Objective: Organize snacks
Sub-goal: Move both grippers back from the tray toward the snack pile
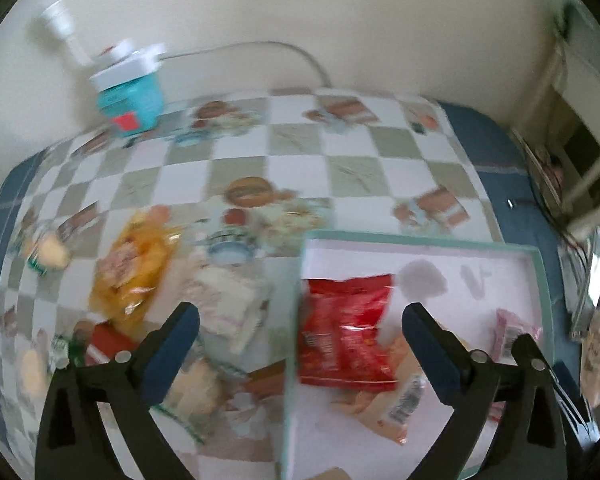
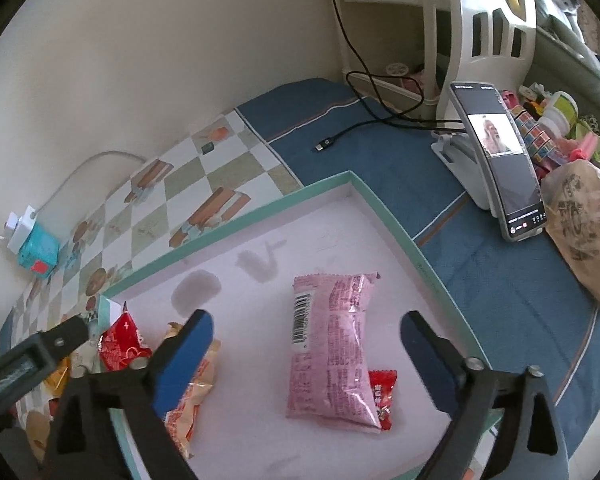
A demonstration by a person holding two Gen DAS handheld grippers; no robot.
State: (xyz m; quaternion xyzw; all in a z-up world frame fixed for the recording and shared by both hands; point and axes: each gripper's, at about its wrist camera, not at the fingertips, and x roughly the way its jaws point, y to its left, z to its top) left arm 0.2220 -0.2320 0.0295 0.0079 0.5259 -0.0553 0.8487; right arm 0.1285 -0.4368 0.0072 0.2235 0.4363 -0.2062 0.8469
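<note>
Left of the tray (image 1: pixel 420 236), on the checked cloth: yellow packet (image 1: pixel 134 264), white packet (image 1: pixel 232 304), loose, light, crinkly; best pinched at a sealed edge. Left gripper (image 1: pixel 300 324) wide open, holding nothing, over the tray's left wall. Inside the tray: red packet (image 1: pixel 346 340), pink packet (image 2: pixel 334 352) between the spread, empty fingers of the right gripper (image 2: pixel 306 340). Right of the tray: phone (image 2: pixel 500 160), cable (image 2: pixel 364 92), clear of the work

The left gripper (image 1: pixel 300 326) is hanging with its blue-padded fingers (image 1: pixel 171 354) spread wide, gripping nothing. The right gripper (image 2: pixel 306 334) is likewise gaping, fingers (image 2: pixel 184 360) wide apart and empty, angling downward, just beside the left gripper.
</note>
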